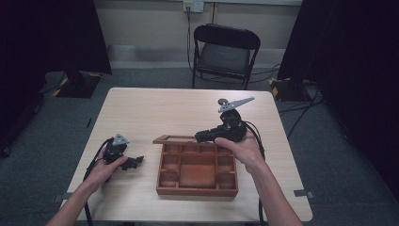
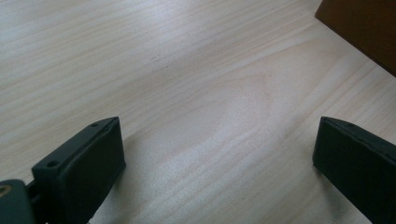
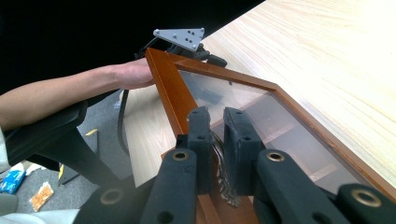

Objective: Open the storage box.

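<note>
A brown wooden box [image 1: 197, 188] with several compartments sits on the table near the front edge. Its glass-paned lid [image 1: 173, 139] is lifted and shows nearly edge-on above the box's far side. My right gripper [image 1: 200, 137] is shut on the lid; in the right gripper view the jaws [image 3: 217, 135] clamp the lid's wooden frame [image 3: 170, 88] at a small metal clasp [image 3: 226, 186]. My left gripper [image 1: 136, 161] rests on the table left of the box, open [image 2: 215, 168], with bare wood between its jaws. A corner of the box [image 2: 364, 28] is at the upper right there.
The light wooden table [image 1: 155, 108] has bare surface behind and to both sides of the box. A black folding chair [image 1: 225, 52] stands beyond the far edge. Dark curtains and floor cables flank the table. The person's left forearm [image 3: 70, 93] lies behind the lid.
</note>
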Motion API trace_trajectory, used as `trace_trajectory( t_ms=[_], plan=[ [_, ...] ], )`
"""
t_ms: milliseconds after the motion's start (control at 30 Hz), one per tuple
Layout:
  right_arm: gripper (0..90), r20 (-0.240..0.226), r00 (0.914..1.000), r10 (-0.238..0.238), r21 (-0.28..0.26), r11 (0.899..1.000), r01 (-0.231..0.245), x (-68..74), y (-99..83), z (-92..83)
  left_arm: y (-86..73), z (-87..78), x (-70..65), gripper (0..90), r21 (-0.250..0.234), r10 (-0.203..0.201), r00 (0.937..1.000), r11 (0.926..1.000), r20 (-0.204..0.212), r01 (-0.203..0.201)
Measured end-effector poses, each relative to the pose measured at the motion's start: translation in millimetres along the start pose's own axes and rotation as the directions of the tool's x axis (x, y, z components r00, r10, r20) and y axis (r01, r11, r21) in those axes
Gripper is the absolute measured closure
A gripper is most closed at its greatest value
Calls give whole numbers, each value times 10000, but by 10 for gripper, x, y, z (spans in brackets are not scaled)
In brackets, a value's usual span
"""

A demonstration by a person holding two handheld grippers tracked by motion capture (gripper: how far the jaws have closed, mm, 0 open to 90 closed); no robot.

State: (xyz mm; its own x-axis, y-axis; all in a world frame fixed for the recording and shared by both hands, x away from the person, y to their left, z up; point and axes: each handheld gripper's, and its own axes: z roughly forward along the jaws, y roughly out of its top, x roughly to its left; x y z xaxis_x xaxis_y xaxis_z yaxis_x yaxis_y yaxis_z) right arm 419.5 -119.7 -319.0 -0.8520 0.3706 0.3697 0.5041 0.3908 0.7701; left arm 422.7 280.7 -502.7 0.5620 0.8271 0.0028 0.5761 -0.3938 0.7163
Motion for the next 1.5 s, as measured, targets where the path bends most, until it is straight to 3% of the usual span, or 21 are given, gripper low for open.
trace_trajectory(
  t_ms=[1500],
  plan=[
    [820,-207,9981,583,106,9983,-581,-114,137,-26,1,-3,1,14,28,27,10000,10000,-21,-27]
  ],
)
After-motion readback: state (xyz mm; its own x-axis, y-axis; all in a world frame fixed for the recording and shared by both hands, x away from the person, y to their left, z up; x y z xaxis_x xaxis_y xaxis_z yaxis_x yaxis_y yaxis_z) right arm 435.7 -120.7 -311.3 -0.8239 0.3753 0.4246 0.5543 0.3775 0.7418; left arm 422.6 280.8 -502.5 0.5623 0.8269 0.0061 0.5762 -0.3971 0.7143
